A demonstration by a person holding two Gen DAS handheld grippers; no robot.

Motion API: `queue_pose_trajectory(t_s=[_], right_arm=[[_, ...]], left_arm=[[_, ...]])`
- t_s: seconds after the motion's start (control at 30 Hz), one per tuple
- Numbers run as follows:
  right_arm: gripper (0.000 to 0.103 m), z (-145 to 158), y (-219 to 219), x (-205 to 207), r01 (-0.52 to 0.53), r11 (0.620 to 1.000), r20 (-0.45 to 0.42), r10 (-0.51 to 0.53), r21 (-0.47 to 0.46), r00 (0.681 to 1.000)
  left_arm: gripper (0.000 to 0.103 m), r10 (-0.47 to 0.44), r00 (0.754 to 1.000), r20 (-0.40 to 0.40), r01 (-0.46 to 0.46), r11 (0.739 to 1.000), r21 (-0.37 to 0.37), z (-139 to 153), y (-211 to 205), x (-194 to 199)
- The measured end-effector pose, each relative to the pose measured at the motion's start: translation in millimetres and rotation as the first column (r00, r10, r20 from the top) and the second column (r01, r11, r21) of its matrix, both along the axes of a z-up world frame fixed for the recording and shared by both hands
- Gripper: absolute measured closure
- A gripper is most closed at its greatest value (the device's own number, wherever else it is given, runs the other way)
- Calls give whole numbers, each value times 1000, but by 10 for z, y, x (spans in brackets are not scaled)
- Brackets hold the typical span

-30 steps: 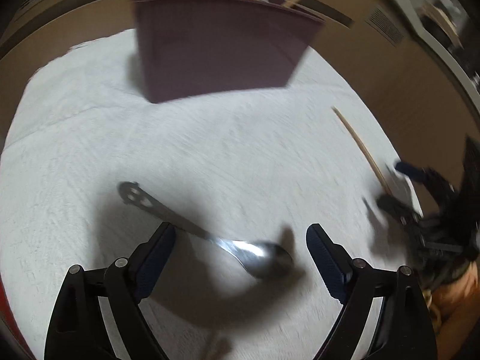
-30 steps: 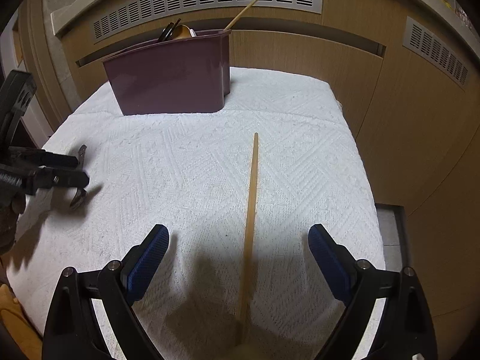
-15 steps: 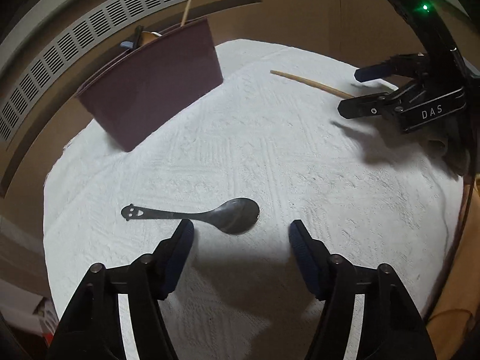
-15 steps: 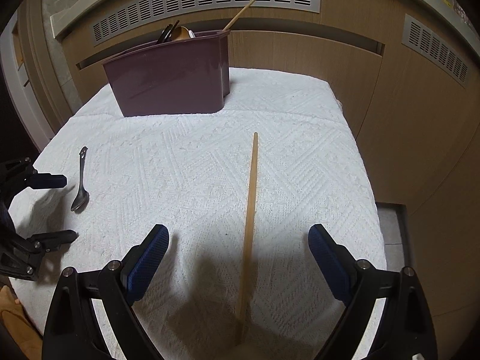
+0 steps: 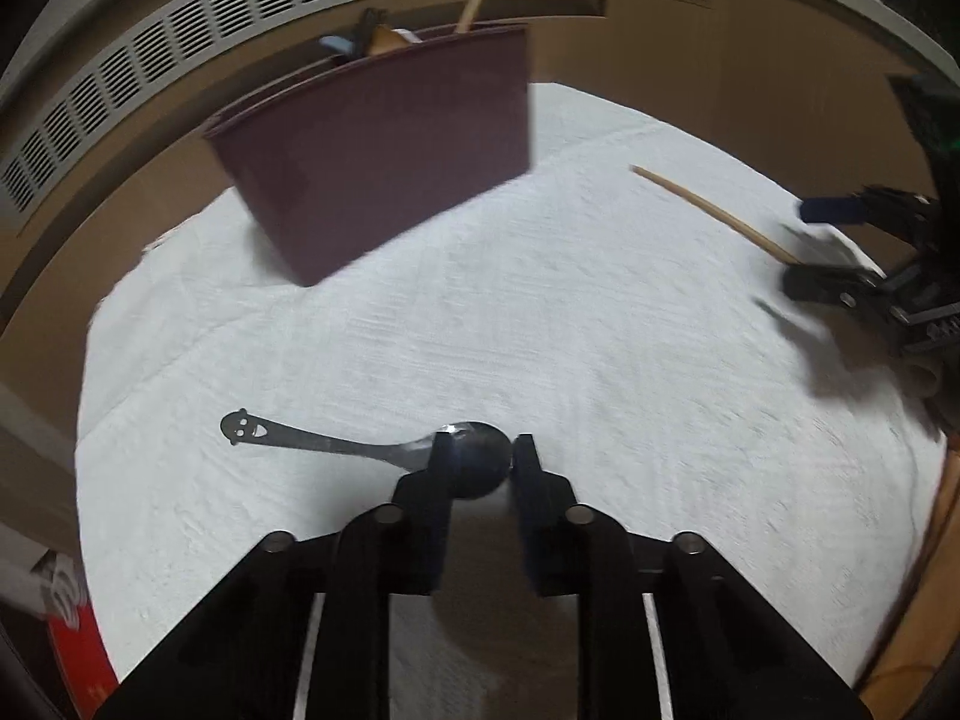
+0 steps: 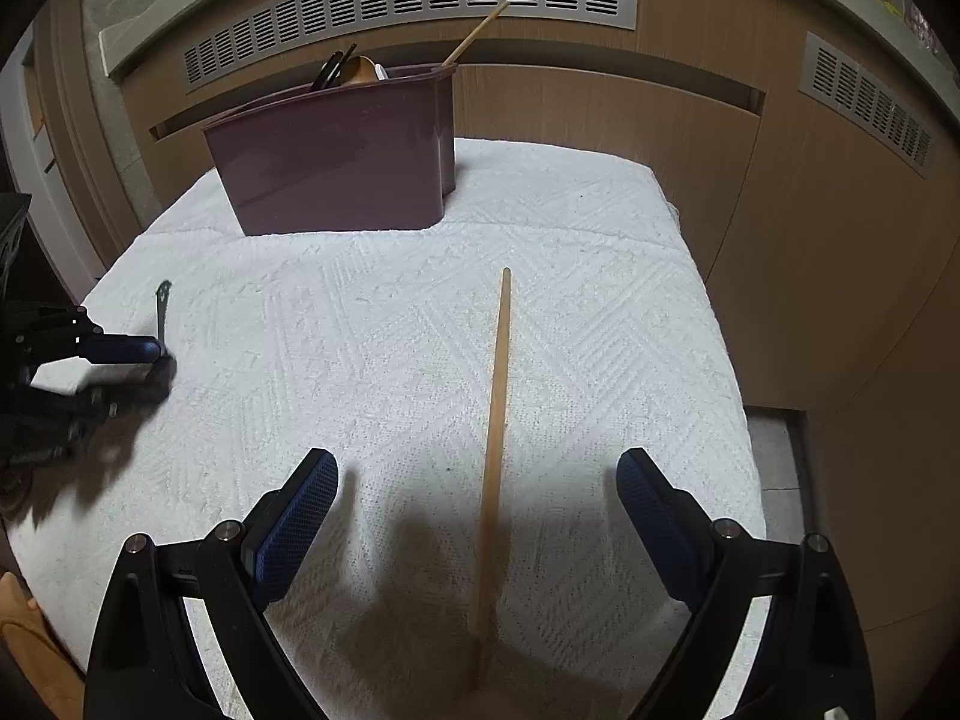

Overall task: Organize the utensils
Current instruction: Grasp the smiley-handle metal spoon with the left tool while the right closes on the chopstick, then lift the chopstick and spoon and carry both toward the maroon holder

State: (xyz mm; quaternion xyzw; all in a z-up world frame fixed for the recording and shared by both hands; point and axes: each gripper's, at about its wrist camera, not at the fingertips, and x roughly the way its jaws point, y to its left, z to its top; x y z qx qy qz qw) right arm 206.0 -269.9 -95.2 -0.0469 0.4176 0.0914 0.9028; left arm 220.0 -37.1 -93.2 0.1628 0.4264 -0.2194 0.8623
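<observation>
- The left claw [image 5: 483, 462] is closing on the bowl of the spoon [image 5: 384, 450], which lies between its jaws on the white cloth [image 5: 540, 330]; the pads look to be touching it.
- The right claw [image 6: 477, 516] stands wide open over a chopstick [image 6: 498, 420], holding nothing.
- The spoon looks thin, stiff, light metal, likely slippery; a bowl hold may let it swing, so the neck seems safer.
- The chopstick seems light and rigid; mid-length is probably best.
- Count: one spoon and one chopstick loose, one maroon bin [image 6: 342, 168] at the far edge already holding several utensils.
</observation>
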Motion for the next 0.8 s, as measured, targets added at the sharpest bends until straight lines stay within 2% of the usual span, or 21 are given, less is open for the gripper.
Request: queue_pose_trajectory(t_s=[0.27,0.47,0.53,0.57,0.6,0.7,0.8], right_arm=[[11,-2,20,-9,1,1000,-1,-1,-22,1000],[12,8,45,19,-16,999,3,16,-40,1000],[33,75,69,60,-32,998,22,34,-60,999],[56,97,83,100,-45,997,20,47,-68,999],[72,108,93,161,-56,996,6,56,-74,998],[76,81,101,392,-47,997,-40,44,-69,998],[78,25,138,536,-43,996,-68,38,-75,997]], left_arm=[[91,99,995,31,-96,991,-95,146,144,116],[96,105,989,100,-86,981,-175,459,64,130],[99,106,984,142,-76,976,-203,624,50,103],[99,112,980,164,-75,974,-215,692,61,94],[100,119,975,188,-75,971,-227,768,71,83],[100,150,960,238,-83,959,-269,993,182,26],[100,161,951,264,-84,956,-281,1122,303,18]])
